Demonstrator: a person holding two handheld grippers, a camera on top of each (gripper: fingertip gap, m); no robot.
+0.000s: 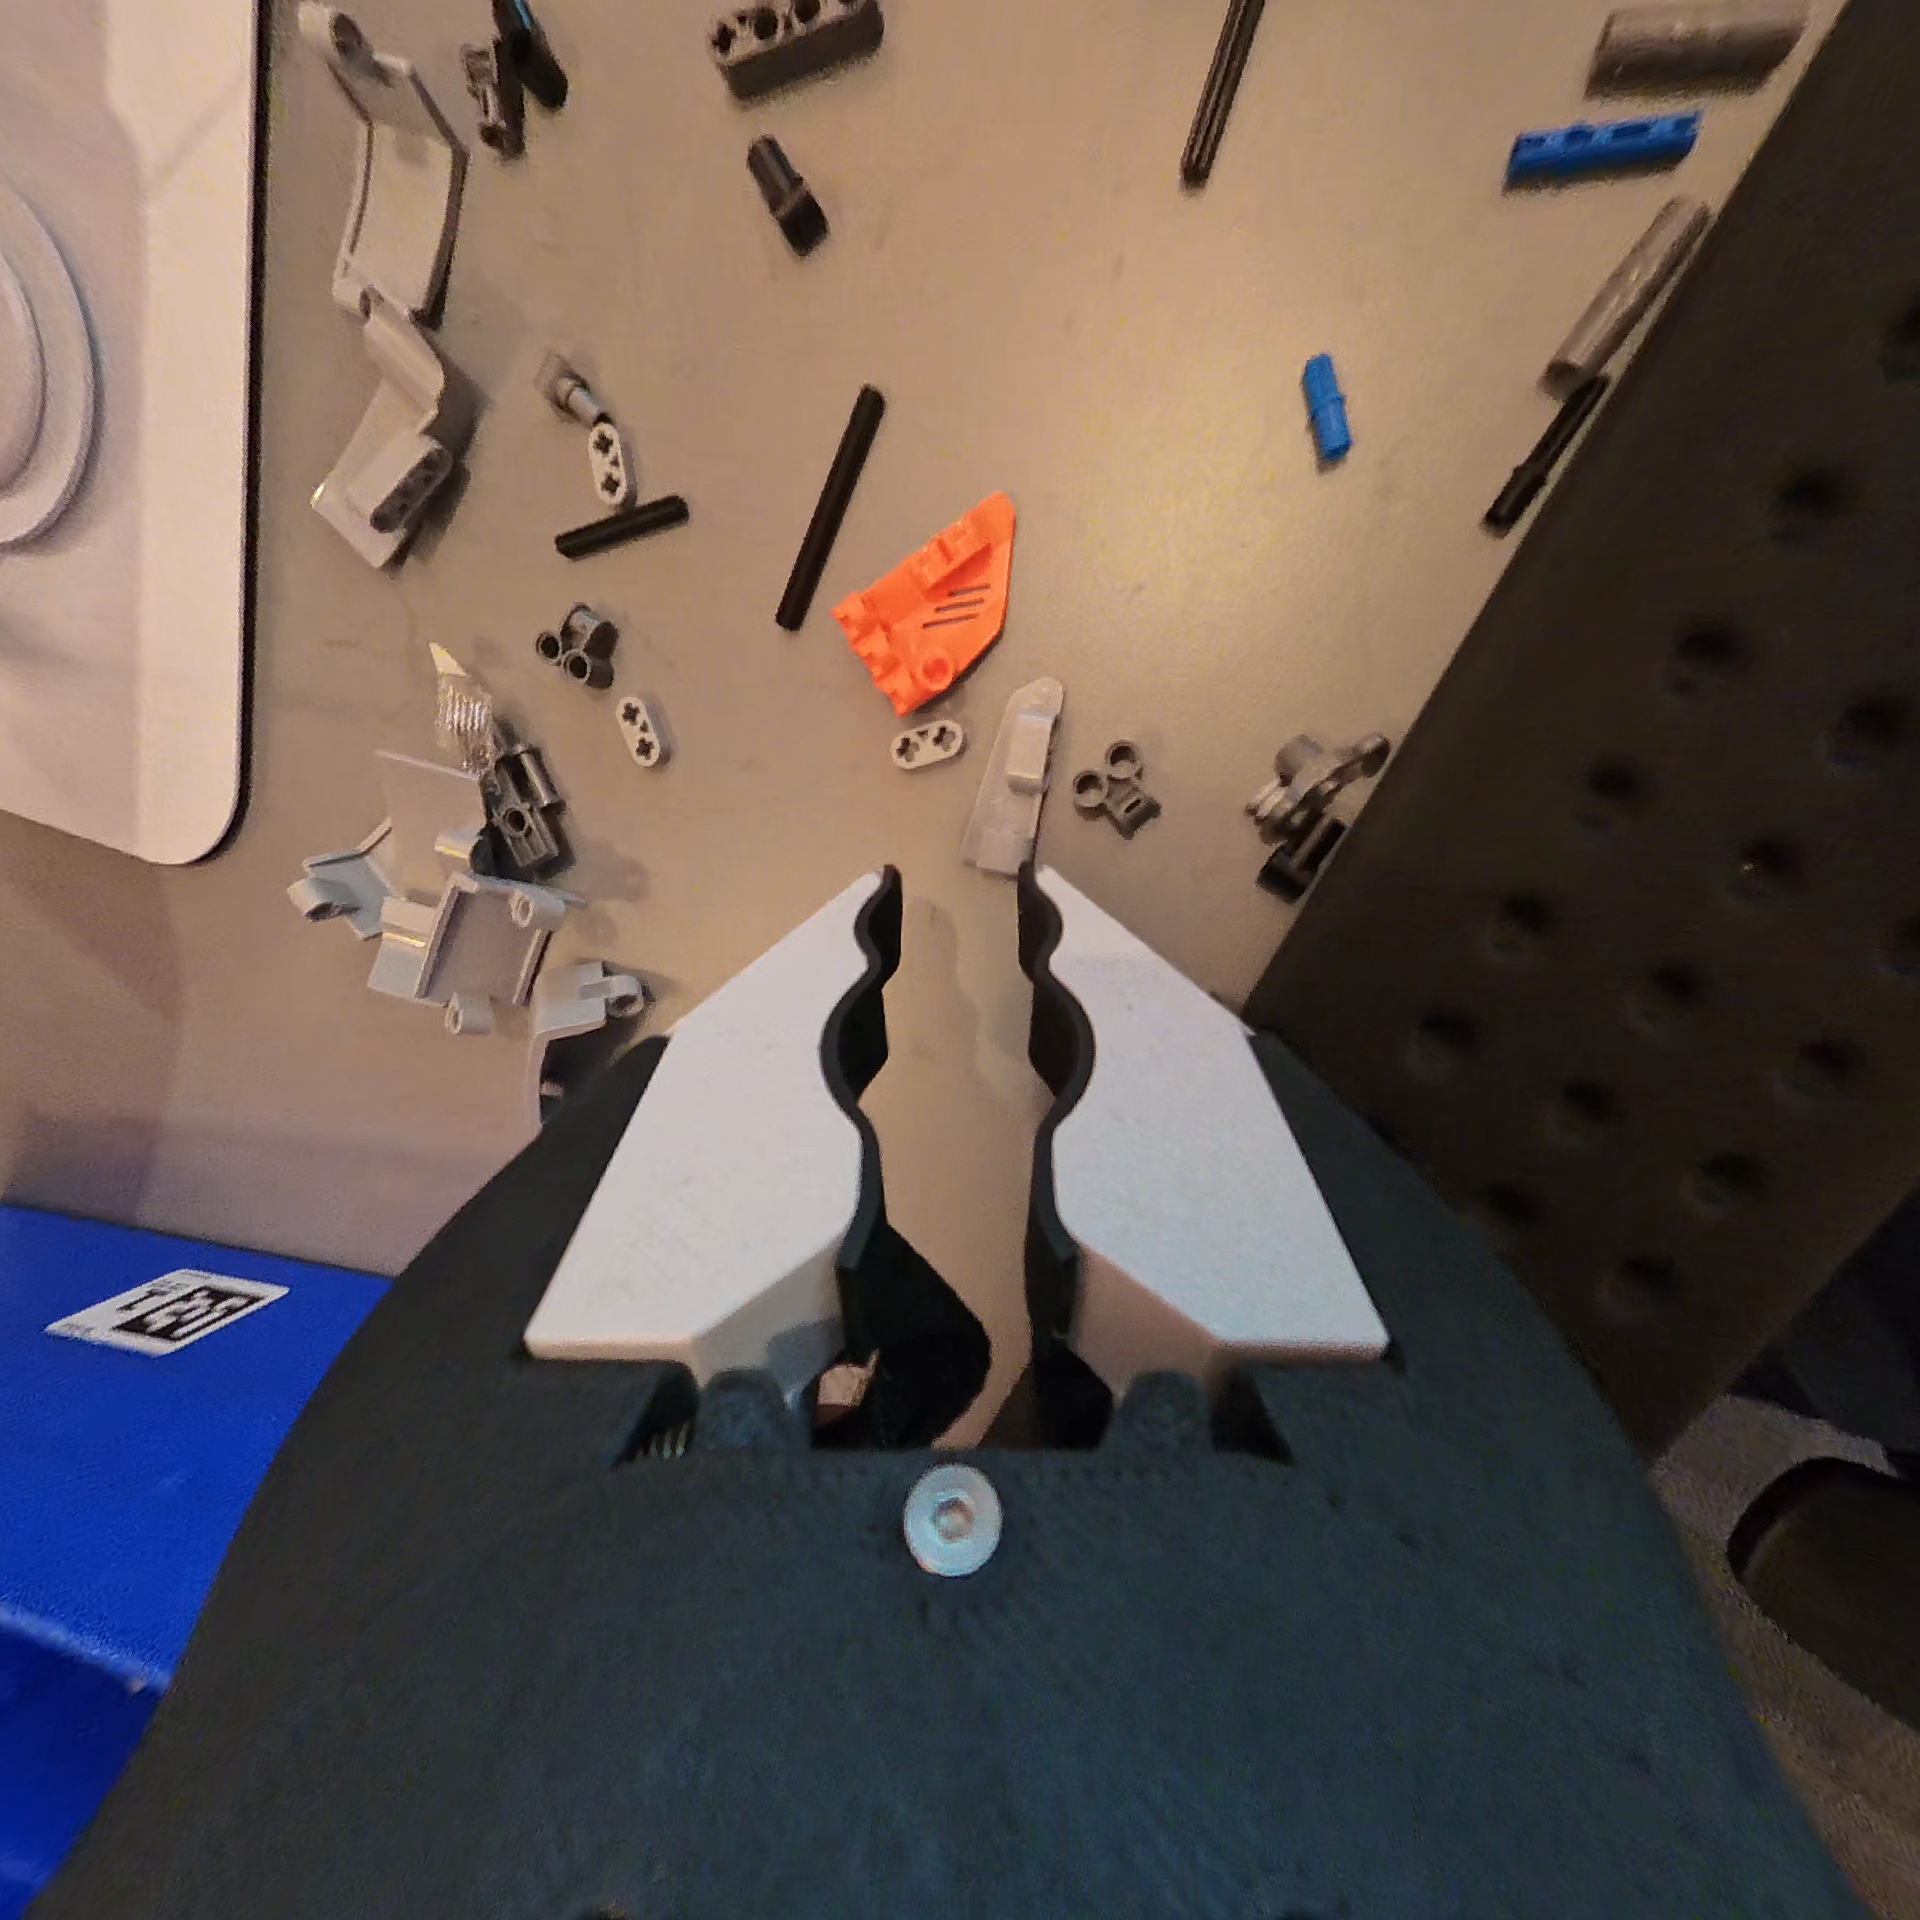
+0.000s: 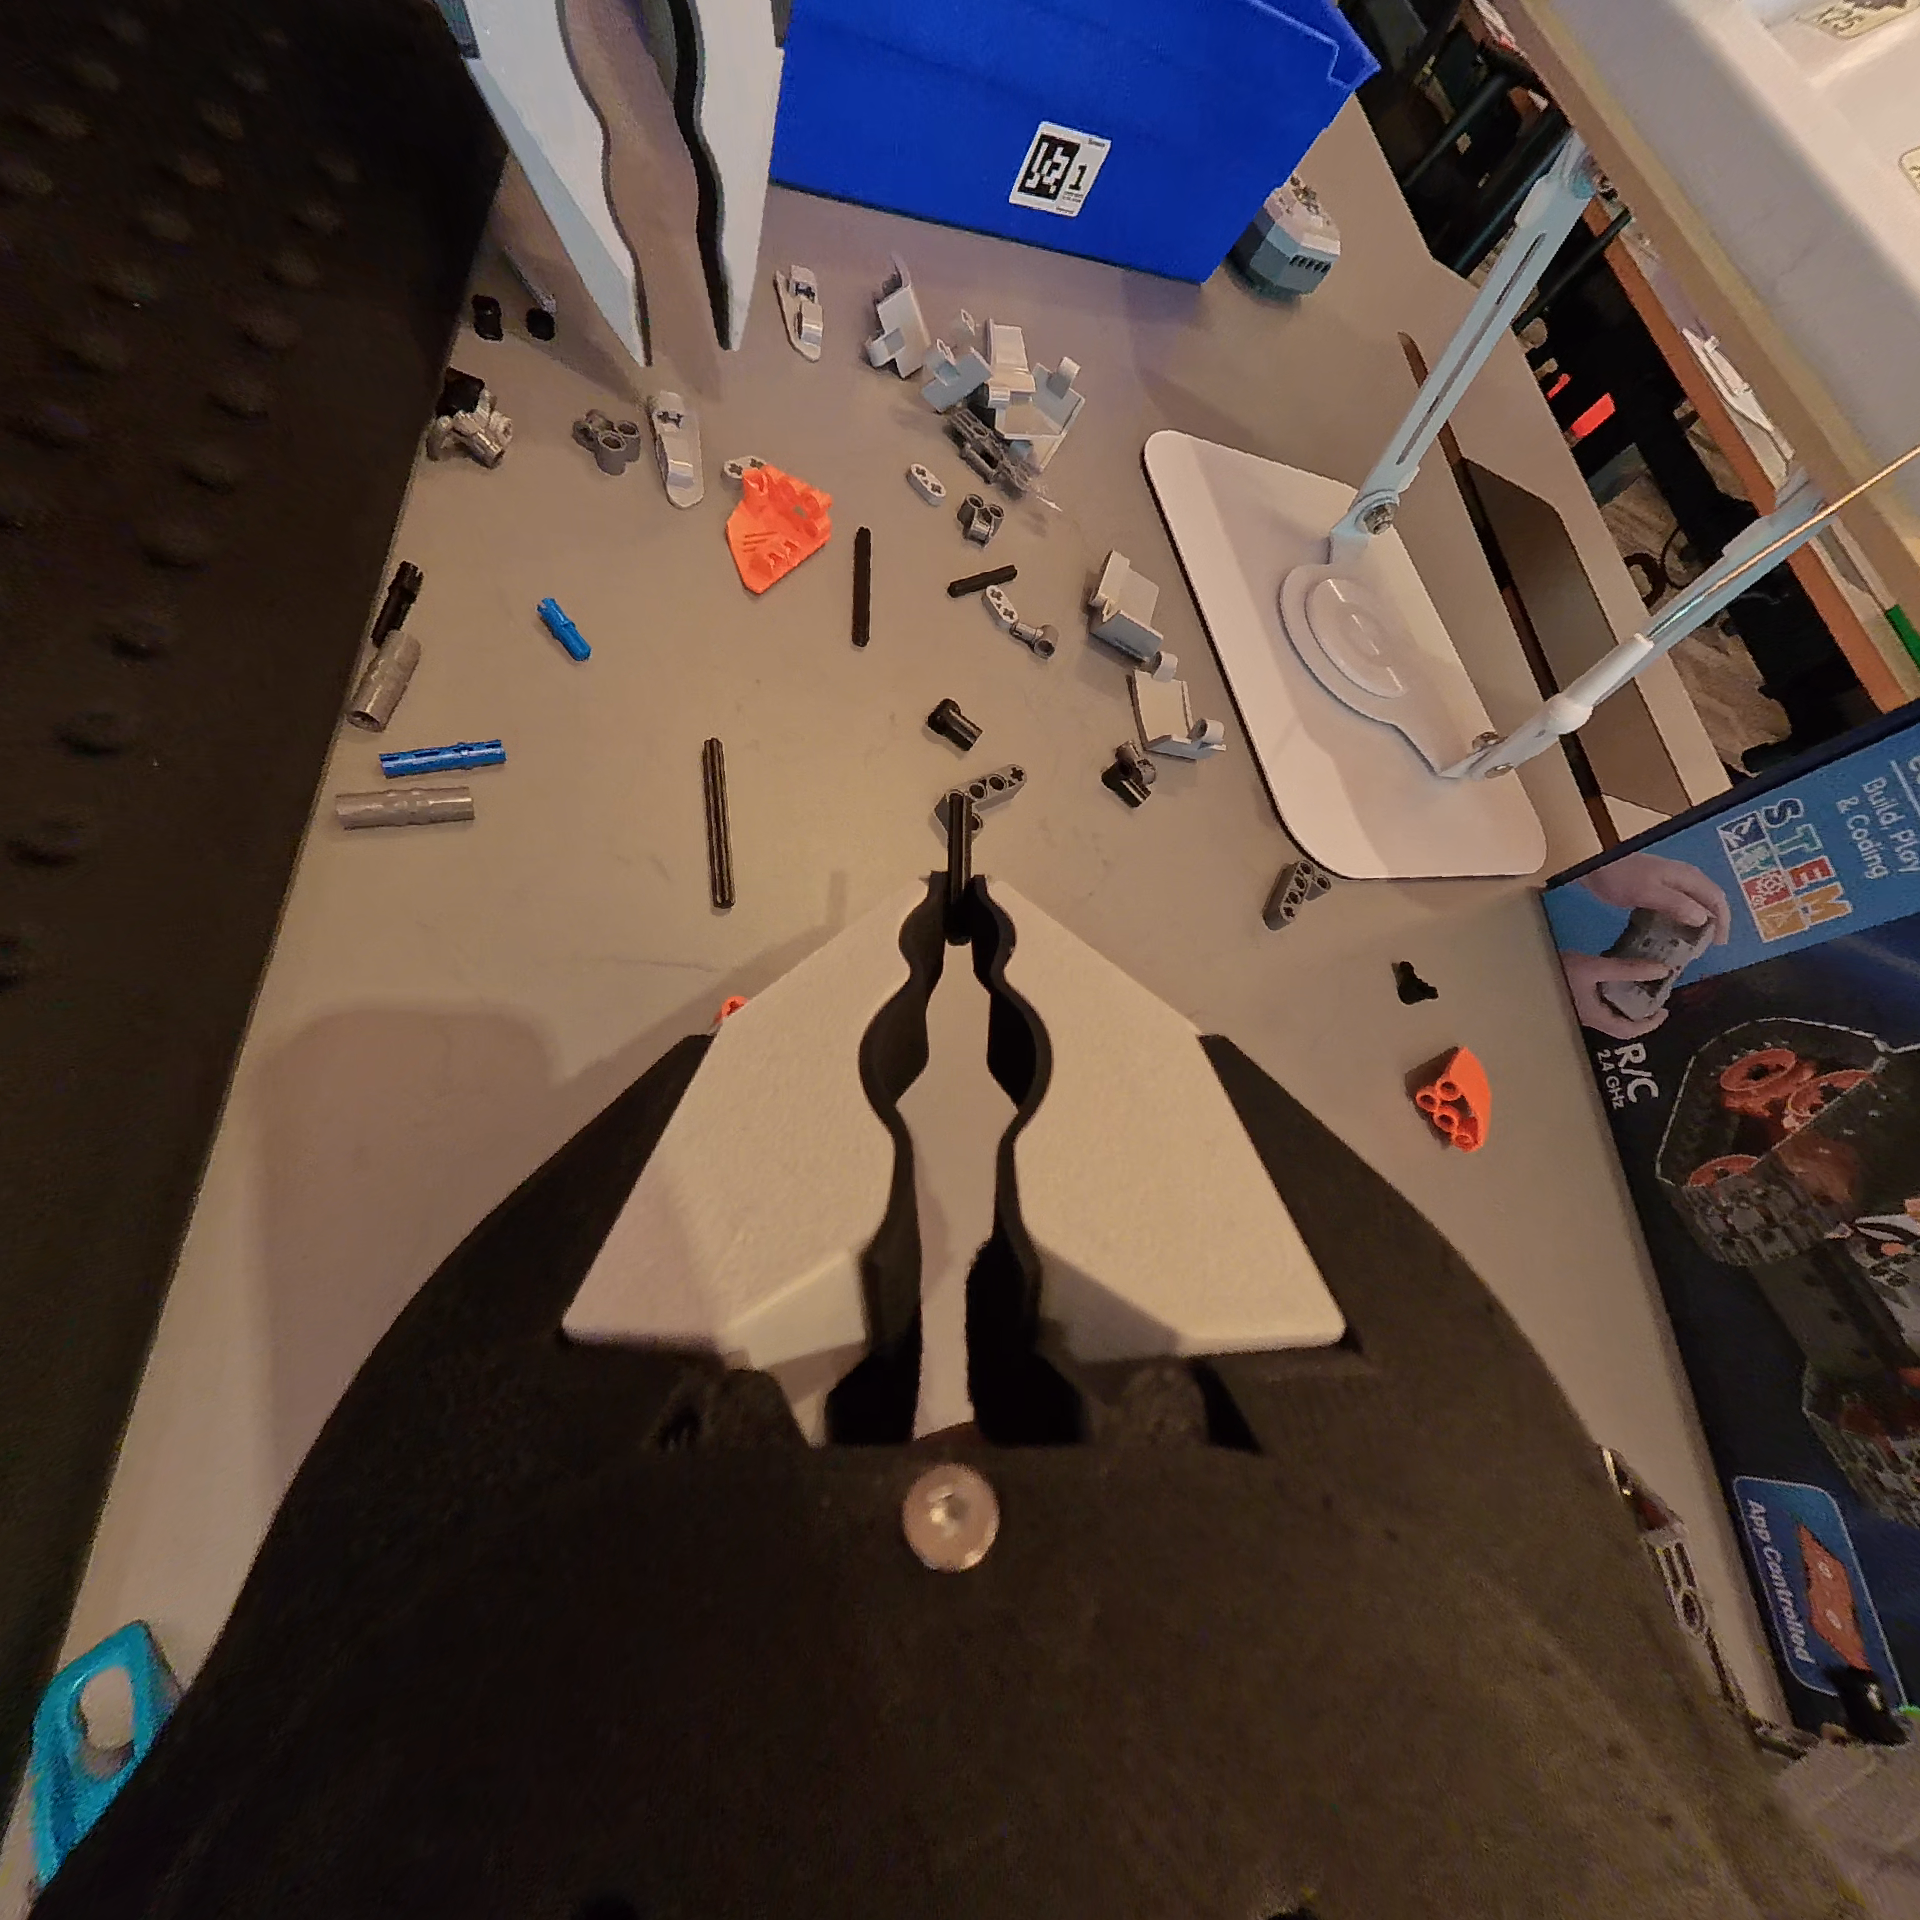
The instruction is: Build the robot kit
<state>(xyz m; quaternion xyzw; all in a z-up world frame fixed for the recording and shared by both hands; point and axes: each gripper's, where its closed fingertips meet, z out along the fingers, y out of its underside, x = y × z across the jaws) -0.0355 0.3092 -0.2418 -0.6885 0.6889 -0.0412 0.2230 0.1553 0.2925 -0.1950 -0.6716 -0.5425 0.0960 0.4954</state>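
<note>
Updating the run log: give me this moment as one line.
left gripper: open, empty, over table near light grey piece | right gripper: shut on black rod, its far end at dark grey angled beam

A white sticker (image 2: 1060, 168) with a black square code and some small print sits on the side of the blue bin (image 2: 935, 104); it also shows in the left wrist view. At the right edge of the right wrist view lies a blue box (image 2: 1766, 1143) printed with large coloured lettering, smaller white lines and pictures of a toy.
</note>
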